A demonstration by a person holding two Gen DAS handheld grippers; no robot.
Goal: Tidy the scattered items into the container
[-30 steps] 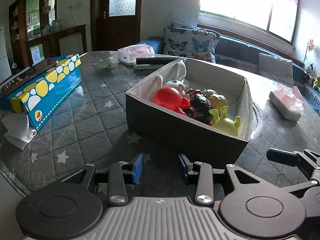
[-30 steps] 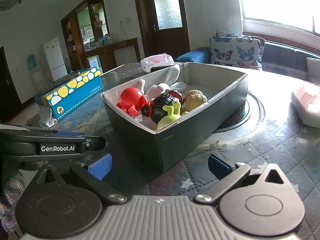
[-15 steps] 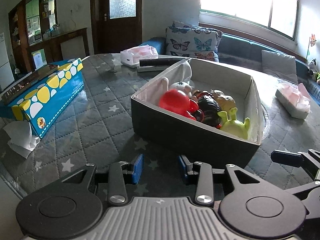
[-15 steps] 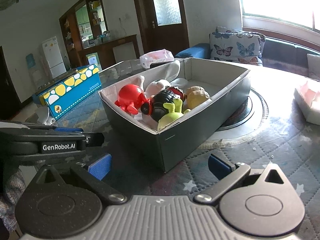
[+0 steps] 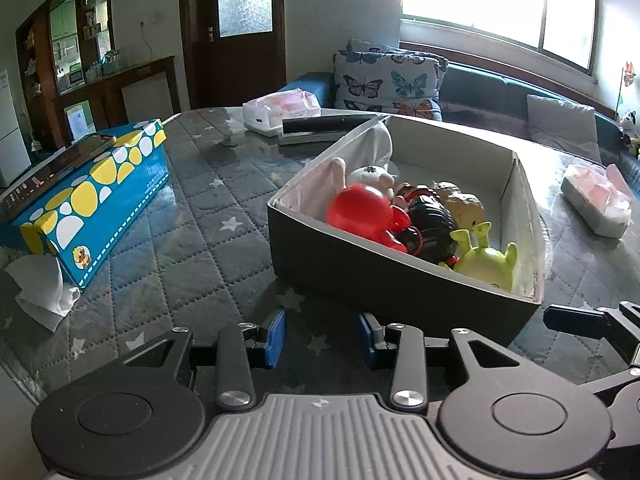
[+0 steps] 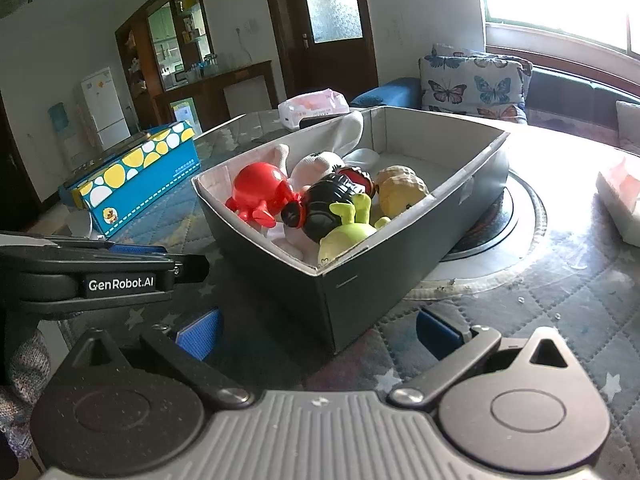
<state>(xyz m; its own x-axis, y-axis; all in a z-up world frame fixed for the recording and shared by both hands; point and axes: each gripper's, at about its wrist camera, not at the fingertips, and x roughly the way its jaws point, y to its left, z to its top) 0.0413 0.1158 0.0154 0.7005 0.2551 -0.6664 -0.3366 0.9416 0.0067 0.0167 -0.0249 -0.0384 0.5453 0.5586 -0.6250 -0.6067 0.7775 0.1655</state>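
a round table (image 5: 192, 240) under a grey quilted star-print cloth fills a sunlit living room. a dark open box (image 5: 384, 280) full of toys (image 5: 362, 216) sits at its centre. the left gripper (image 5: 322, 338) and right gripper (image 6: 316, 334) hover near it, both gaping, empty. a blue spotted carton (image 5: 100, 192) lies far left; a butterfly cushion (image 5: 390, 84) sits beyond.

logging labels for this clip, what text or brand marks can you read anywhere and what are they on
"GenRobot.AI": white lettering on the side of the left gripper, seen from the right wrist view.
Blue and yellow box: small white print along its side and a duck picture, too small to read.
Tissue pack: printed label, blurred, unreadable.
Nothing else legible.
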